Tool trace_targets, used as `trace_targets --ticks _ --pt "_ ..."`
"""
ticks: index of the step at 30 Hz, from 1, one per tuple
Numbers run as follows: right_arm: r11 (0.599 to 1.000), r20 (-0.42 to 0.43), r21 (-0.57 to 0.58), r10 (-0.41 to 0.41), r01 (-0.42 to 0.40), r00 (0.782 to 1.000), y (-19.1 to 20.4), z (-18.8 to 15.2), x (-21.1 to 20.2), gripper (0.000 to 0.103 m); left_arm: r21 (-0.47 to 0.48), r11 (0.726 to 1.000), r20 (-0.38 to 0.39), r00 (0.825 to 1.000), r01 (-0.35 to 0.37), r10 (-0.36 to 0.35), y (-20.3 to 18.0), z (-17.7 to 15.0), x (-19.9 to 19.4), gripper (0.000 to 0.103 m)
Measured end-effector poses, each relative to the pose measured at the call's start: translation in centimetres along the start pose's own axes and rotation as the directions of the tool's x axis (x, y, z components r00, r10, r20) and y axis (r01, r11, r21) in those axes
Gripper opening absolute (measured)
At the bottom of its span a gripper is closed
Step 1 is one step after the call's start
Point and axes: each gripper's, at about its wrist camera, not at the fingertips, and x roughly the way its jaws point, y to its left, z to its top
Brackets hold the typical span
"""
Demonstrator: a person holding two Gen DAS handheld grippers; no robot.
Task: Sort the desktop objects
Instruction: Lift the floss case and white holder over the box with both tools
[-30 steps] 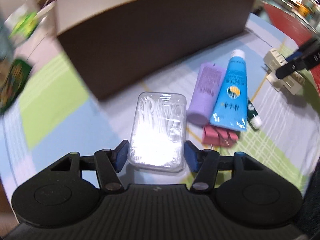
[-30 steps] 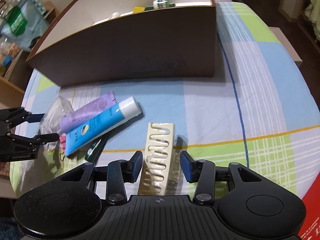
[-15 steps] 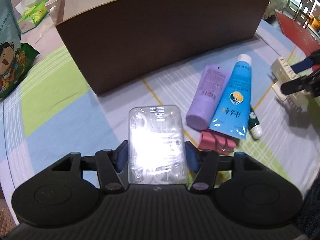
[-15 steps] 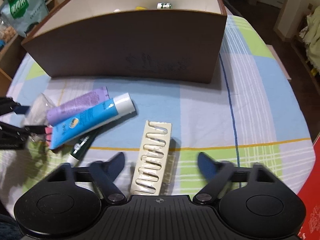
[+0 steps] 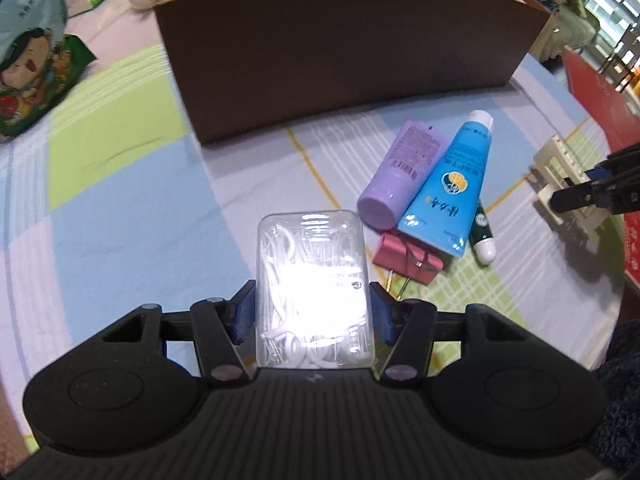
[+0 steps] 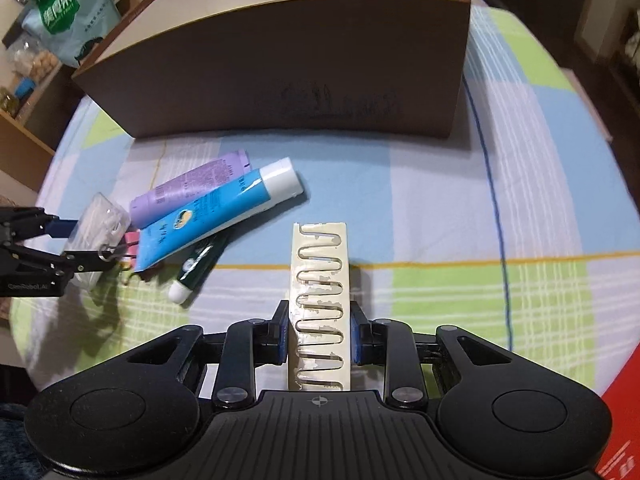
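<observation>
Gripping a clear plastic box [image 5: 312,280], the left claw [image 5: 312,312] risks squeezing it out. The right claw [image 6: 319,338] clamps a cream rack [image 6: 320,300]; either could snag the brown box [image 6: 280,72] wall beyond.

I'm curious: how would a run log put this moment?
left gripper: shut on clear box | right gripper: shut on cream rack | brown box: ahead

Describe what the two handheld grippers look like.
Both match: the left gripper and right gripper have a black ribbed body, two round housings, black linkage bars with silver pivots, and blue-padded fingers. White lettering marks the left one's side, too blurred to read.
</observation>
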Motion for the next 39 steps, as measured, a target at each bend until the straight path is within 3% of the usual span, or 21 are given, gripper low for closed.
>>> trace_targets --ticks 13,24,31,39 --pt "0.997 0.078 -0.007 0.075 -0.075 0.994 0.8 0.7 -3.7 0.027 -0.008 0.998 0.100 0.993 -0.065 0.065 -0.1 1.6 -5.2 0.053" --pt "0.983 0.087 -0.076 0.172 -0.166 0.981 0.7 3.5 -7.6 0.027 0.103 0.993 0.189 0.981 -0.052 0.032 -1.3 4.7 -9.3 0.053" --pt "0.977 0.135 -0.130 0.188 -0.171 0.973 0.3 6.4 -10.6 0.027 0.187 0.981 0.228 0.974 -0.052 0.008 -1.5 7.5 -11.3 0.053" --pt "0.972 0.194 -0.204 0.155 -0.115 0.969 0.7 10.5 -12.3 0.027 0.274 0.959 0.277 0.961 -0.078 -0.001 -2.0 11.6 -12.4 0.053"
